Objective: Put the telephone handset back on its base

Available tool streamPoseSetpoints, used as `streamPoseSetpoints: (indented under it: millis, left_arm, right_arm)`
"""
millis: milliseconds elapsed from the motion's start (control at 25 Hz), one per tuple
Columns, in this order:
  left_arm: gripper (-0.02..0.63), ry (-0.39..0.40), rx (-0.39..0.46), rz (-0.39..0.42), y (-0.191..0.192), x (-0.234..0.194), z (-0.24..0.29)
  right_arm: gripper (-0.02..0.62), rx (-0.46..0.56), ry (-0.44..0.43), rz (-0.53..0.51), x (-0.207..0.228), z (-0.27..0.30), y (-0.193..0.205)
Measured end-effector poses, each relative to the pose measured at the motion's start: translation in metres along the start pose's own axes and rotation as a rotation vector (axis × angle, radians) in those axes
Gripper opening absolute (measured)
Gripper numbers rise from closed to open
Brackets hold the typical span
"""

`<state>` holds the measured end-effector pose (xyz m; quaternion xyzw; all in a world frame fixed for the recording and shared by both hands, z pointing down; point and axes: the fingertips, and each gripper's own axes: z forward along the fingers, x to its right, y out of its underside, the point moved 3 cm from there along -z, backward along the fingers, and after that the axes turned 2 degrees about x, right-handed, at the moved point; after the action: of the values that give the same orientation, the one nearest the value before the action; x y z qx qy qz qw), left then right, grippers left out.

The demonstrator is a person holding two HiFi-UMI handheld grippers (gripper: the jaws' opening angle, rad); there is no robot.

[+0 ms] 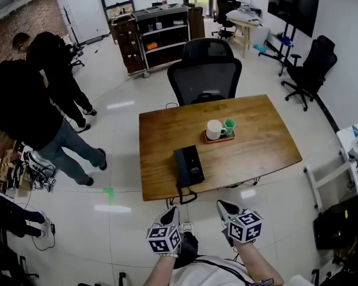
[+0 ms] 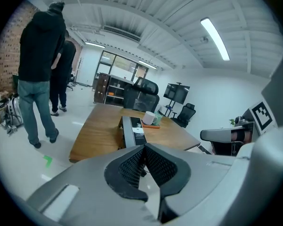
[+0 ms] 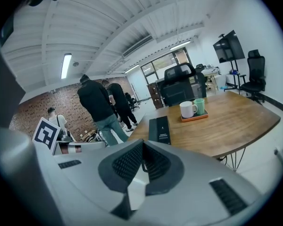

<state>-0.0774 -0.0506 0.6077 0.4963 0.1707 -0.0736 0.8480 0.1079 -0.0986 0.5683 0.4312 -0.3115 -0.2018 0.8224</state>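
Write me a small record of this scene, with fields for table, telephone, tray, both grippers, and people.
table: wooden, office chair behind it
telephone: black, on the table near its front edge
tray: orange, beyond the telephone, holds a white mug and a green cup
left gripper: shut, empty, short of the table
right gripper: shut, empty, short of the table
people: two standing on the floor at the left

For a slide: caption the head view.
Left tool and right tool, shut, short of the table bearing phone, tray, white cup, green cup.
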Motion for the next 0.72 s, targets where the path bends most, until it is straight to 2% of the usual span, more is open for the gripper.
streamPoseSetpoints:
  millis: [360,720]
  left_arm:
    - [0.002,-0.013,0.008,-0.007,0.015,0.011,-0.015]
    - [0.002,-0.017,0.01,0.009,0.009,0.014,-0.015]
  right_arm:
    - [0.003,-0.027,-0.016,-0.02,-0.007,-0.015,0.021]
    - [0.003,-0.01,-0.013,-0.029,-0.008,-0.02,0.016]
